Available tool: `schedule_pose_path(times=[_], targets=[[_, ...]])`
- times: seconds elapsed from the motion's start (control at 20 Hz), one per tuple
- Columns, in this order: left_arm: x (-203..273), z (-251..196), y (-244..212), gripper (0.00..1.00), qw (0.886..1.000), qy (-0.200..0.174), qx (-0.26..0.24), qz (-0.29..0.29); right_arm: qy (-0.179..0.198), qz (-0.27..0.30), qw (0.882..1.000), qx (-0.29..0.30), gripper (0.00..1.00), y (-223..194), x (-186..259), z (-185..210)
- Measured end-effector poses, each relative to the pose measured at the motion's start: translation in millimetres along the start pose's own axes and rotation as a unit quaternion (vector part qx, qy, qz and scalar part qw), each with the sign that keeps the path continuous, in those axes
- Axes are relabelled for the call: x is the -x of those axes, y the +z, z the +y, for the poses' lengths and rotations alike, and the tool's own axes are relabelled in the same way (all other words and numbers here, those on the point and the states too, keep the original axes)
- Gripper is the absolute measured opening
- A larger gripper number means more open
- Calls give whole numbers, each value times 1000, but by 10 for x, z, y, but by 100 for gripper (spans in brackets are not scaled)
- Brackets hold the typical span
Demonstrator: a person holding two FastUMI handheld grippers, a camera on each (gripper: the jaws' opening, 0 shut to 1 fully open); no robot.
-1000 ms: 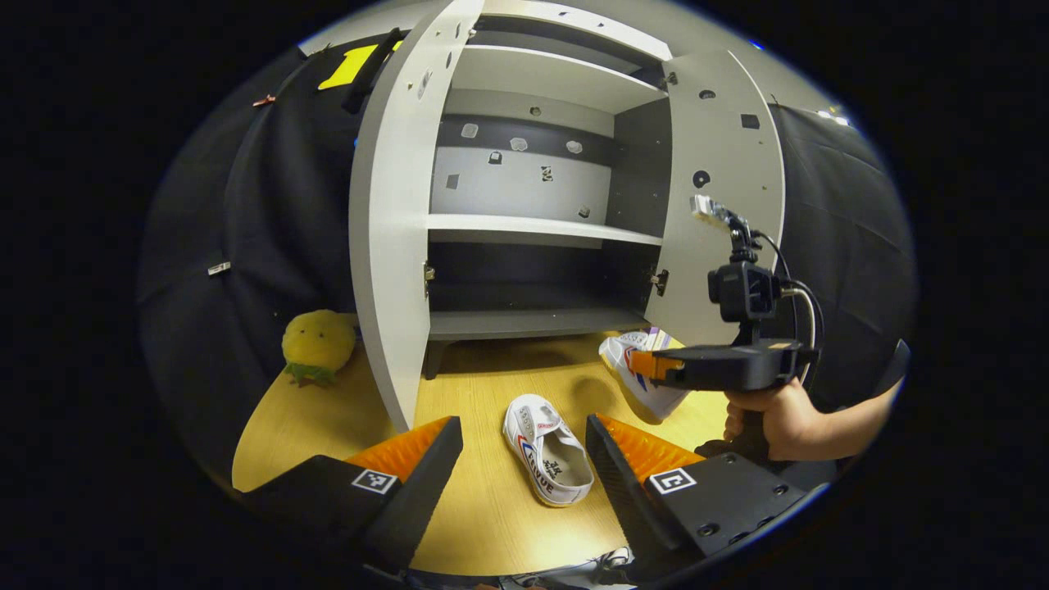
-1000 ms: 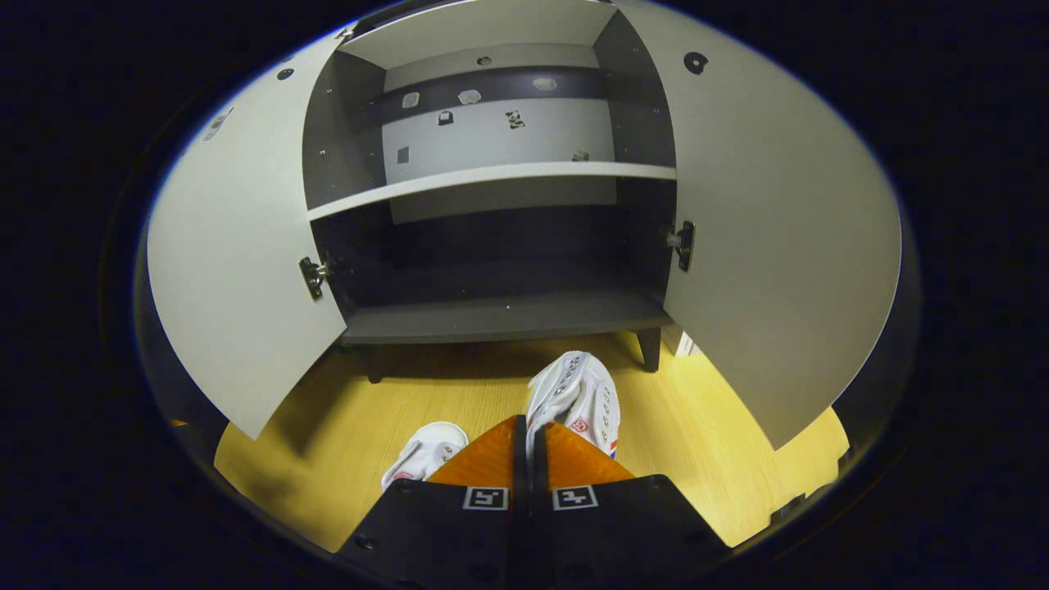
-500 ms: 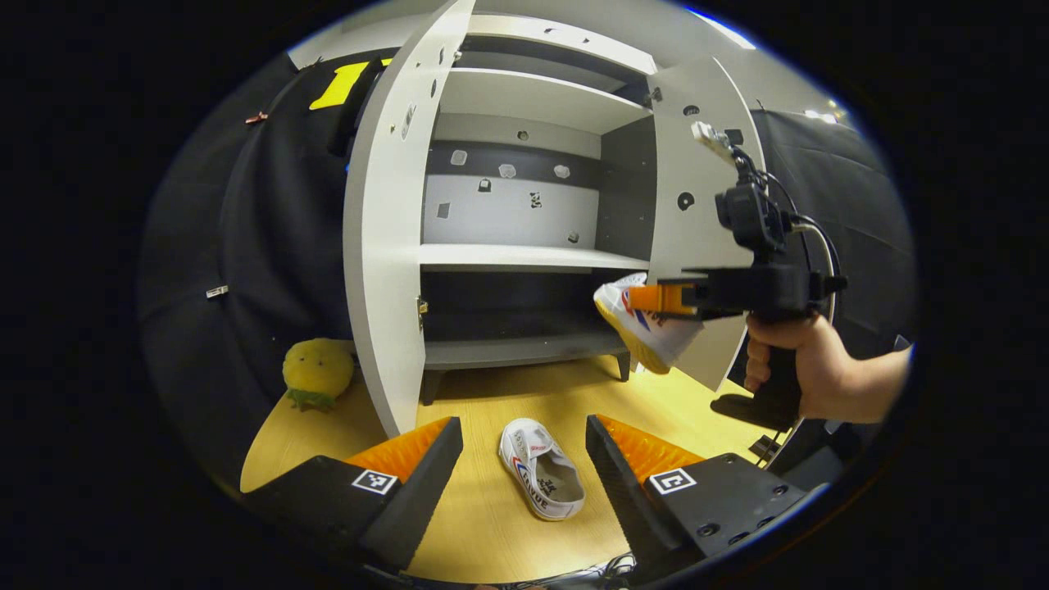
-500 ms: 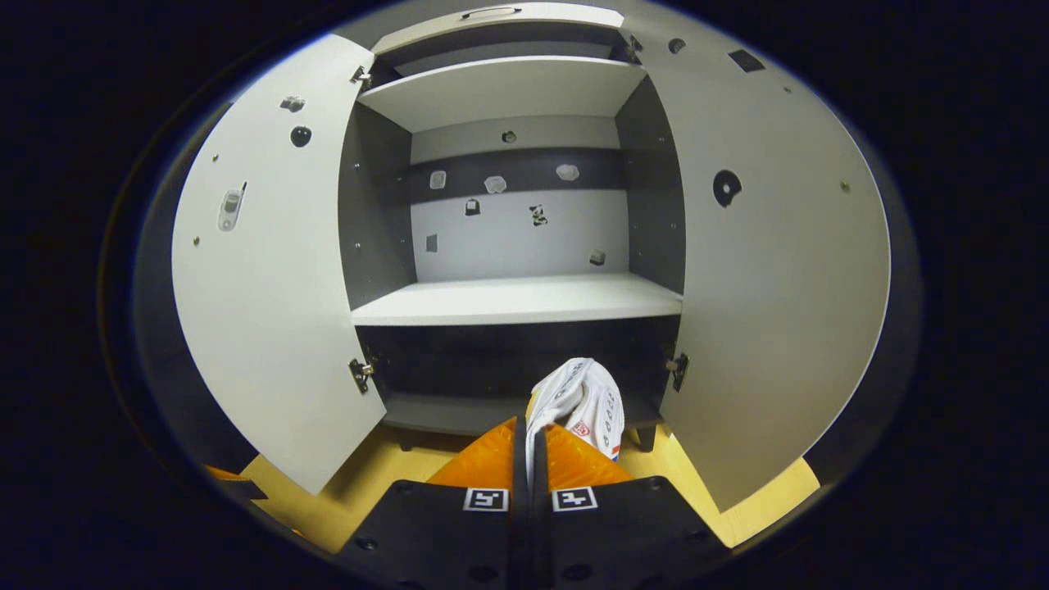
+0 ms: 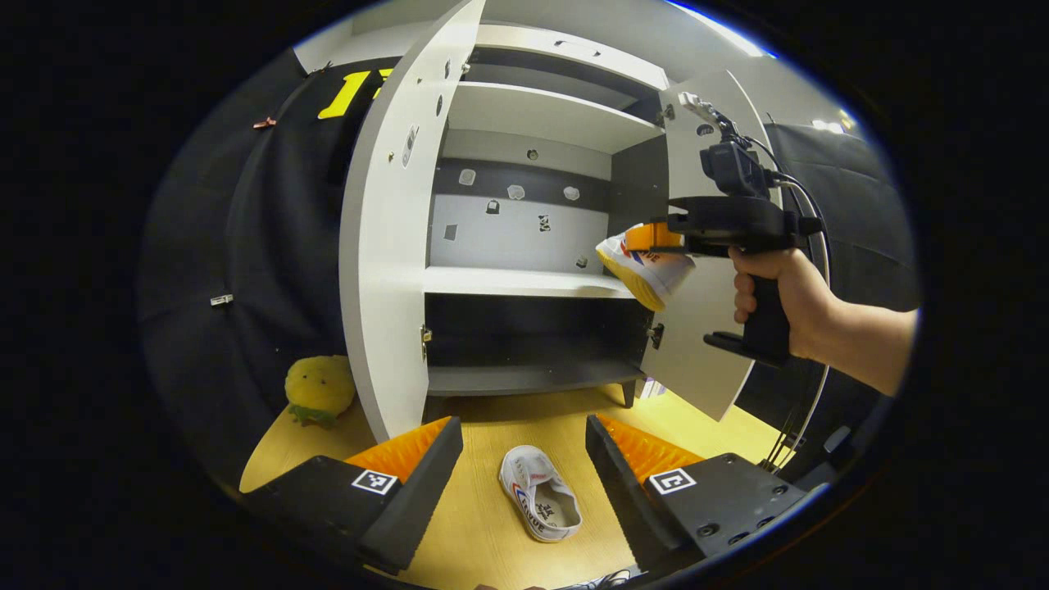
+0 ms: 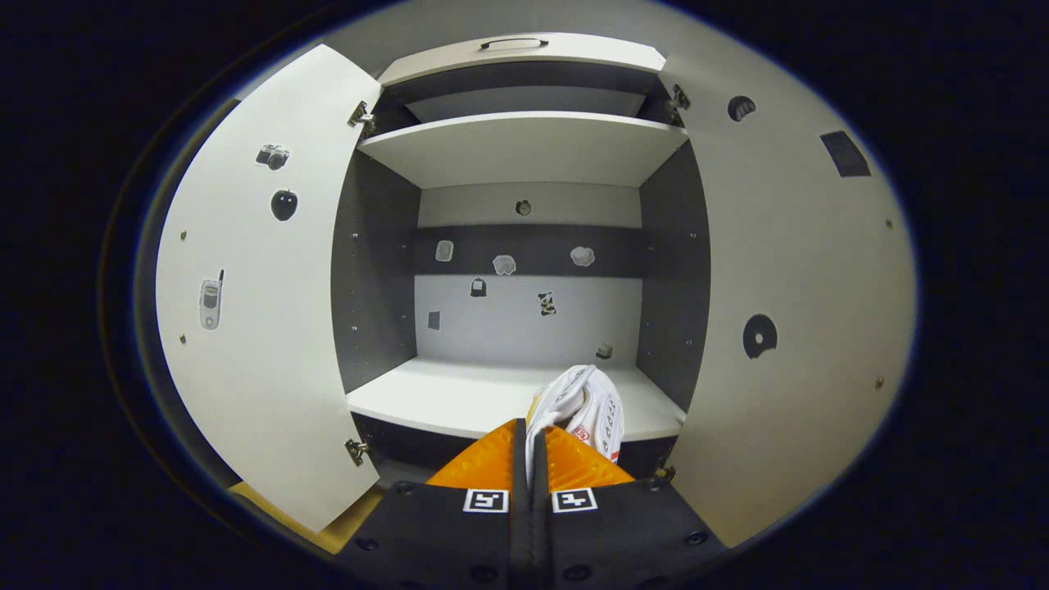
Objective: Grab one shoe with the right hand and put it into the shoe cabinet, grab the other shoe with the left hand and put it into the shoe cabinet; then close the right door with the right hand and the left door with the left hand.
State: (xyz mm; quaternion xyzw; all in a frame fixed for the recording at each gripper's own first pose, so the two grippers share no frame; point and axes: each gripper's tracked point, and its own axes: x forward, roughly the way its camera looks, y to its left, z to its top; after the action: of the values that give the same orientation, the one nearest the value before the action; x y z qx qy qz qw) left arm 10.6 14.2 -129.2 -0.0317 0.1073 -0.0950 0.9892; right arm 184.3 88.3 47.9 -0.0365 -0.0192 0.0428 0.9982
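One white sneaker (image 5: 538, 501) lies on the wooden floor (image 5: 483, 541) between the spread fingers of my open left gripper (image 5: 524, 447). The other white sneaker (image 6: 583, 406) hangs from my right gripper (image 6: 529, 447), shut on its heel edge. In the left gripper view that right gripper (image 5: 647, 238) and its shoe (image 5: 647, 274) are in the air, at the front right edge of the middle shelf (image 5: 516, 281). The grey shoe cabinet (image 6: 524, 270) stands with both doors open: left door (image 6: 254, 295), right door (image 6: 795, 295).
A yellow plush toy (image 5: 318, 388) sits on the floor left of the cabinet's left door (image 5: 385, 229). The lower shelf (image 5: 524, 377) is dark. A hand and forearm (image 5: 811, 307) hold the right gripper. Cables hang at the right.
The right gripper has lifted its shoe from below the middle shelf up to that shelf's level and moved closer to the cabinet. The left gripper stayed open above the floor shoe.
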Motion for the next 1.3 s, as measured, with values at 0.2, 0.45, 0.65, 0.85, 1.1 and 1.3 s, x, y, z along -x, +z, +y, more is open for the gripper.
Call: schedule_pose_path(times=[0.2, 0.45, 0.65, 0.85, 1.1, 1.3], targets=[[-57, 18, 117, 95, 1000, 18, 4, -8, 7, -15, 999, 28, 5, 211, -486, -95], [-59, 62, 212, 95, 999, 47, 4, -13, 12, -10, 997, 75, 5, 257, -1139, -212], [-23, 117, 215, 95, 997, 77, 14, -7, 24, 11, 995, 101, 5, 142, -1591, -224], [30, 158, 278, 95, 994, 104, 22, -12, 37, 67, 988, 135, 5, -192, -1954, -272], [83, 156, 306, 95, 992, 124, 21, -13, 54, 110, 985, 118, 5, -342, -1916, -276], [143, 180, 362, 95, 990, 141, 18, -21, 51, 131, 986, 87, 5, -392, -1890, -265]])
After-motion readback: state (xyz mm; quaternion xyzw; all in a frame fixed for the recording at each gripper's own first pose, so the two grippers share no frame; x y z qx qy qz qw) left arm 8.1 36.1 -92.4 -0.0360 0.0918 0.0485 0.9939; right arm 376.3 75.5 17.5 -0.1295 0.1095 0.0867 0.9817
